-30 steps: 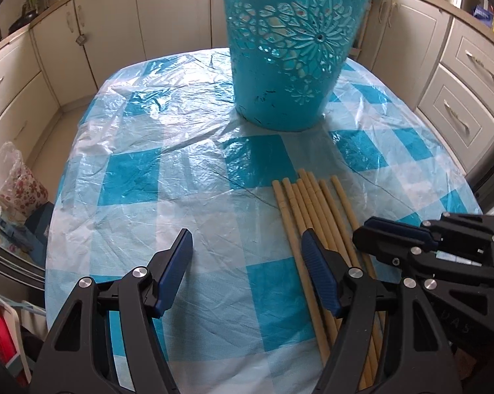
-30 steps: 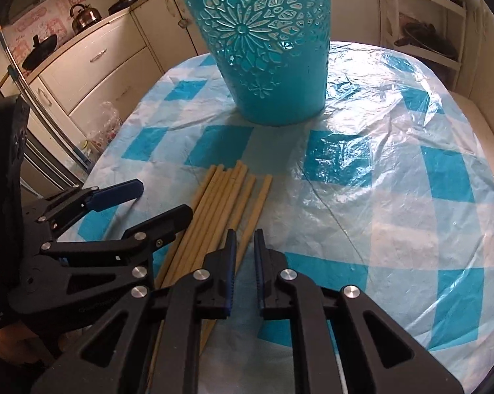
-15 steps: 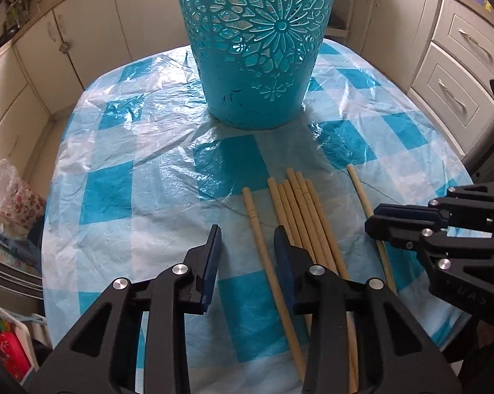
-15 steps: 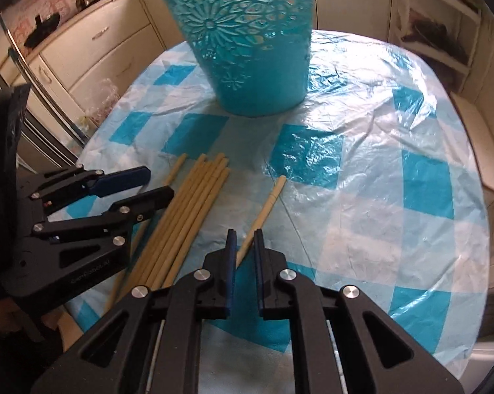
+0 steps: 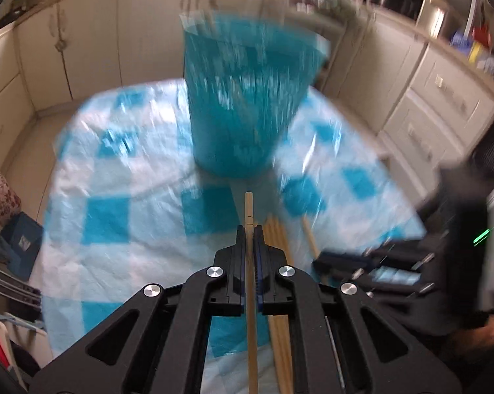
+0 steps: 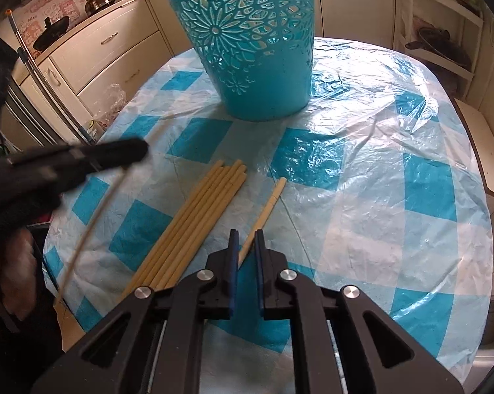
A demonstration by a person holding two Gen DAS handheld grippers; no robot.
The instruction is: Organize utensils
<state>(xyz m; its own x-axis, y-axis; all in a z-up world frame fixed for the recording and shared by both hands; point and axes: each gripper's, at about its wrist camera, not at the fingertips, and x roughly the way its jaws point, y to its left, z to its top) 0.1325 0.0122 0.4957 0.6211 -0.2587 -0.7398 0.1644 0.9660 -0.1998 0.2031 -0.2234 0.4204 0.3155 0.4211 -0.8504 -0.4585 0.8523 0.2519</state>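
One stick (image 5: 249, 295) is pinched in the left gripper (image 5: 250, 229), jaws pressed on it, its long axis running 12 to 6 along the fingers, tip aimed at the basket (image 5: 247, 98) at 12. The right gripper (image 6: 246, 233) hovers with jaws narrowly spread, holding nothing; a lone stick (image 6: 266, 210) lies just past them toward 1, the bundle (image 6: 201, 216) at 11. The left is likely nearer to dropping its stick in the basket.

Black angular frames with cut-out windows and silver round screws; blue ribbed pads on left hand-held gripper (image 5: 250, 246) and right hand-held gripper (image 6: 246, 249); small green light on the right one's body.
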